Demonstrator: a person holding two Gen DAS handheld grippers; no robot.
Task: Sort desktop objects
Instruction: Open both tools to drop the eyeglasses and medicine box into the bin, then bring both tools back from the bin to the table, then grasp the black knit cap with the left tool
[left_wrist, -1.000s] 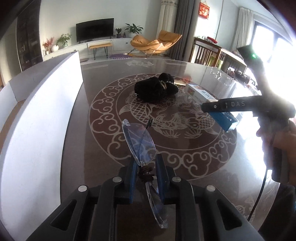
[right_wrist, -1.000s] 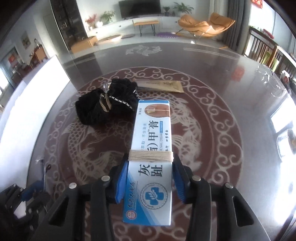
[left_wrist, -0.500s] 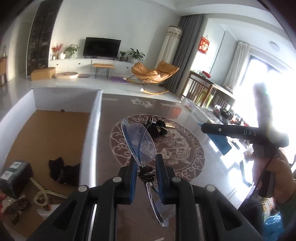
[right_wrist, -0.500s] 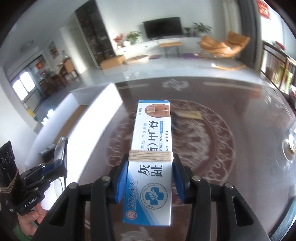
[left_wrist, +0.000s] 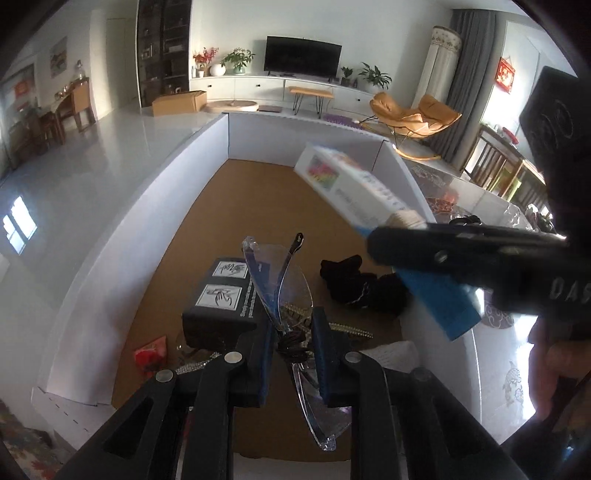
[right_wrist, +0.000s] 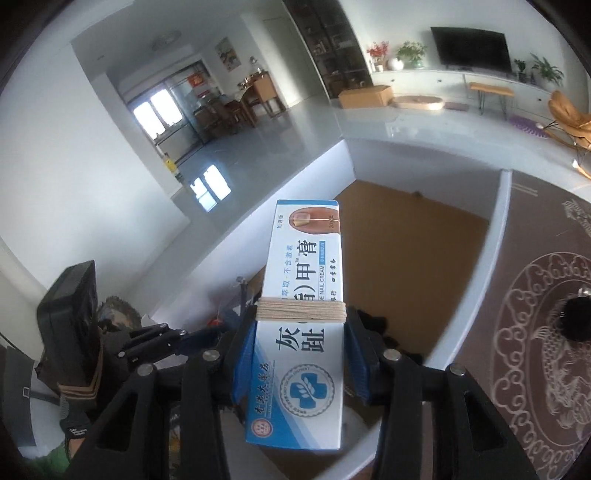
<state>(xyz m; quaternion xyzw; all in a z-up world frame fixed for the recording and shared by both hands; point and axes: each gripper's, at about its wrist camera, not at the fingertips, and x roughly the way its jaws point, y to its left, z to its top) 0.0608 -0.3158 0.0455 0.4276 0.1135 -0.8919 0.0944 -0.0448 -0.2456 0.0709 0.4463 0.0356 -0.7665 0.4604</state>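
My left gripper (left_wrist: 293, 334) is shut on a pair of clear glasses (left_wrist: 280, 282) and holds them above the open white box with a brown floor (left_wrist: 236, 199). My right gripper (right_wrist: 301, 354) is shut on a blue and white nail cream box (right_wrist: 306, 280) wrapped with a band of string, and holds it over the box's right wall (right_wrist: 491, 236). In the left wrist view the cream box (left_wrist: 351, 184) and the right gripper (left_wrist: 461, 251) cross from the right. The left gripper also shows in the right wrist view (right_wrist: 162, 343).
Inside the box lie a black carton (left_wrist: 221, 295), a black fabric item (left_wrist: 354, 280), a red packet (left_wrist: 149, 354) and beaded chains (left_wrist: 351, 328). On the patterned table (right_wrist: 546, 332) to the right sits a black bundle (right_wrist: 576, 321).
Both grippers have swung left from over the table to over the white box, each still holding its object. The box interior has come into full view.
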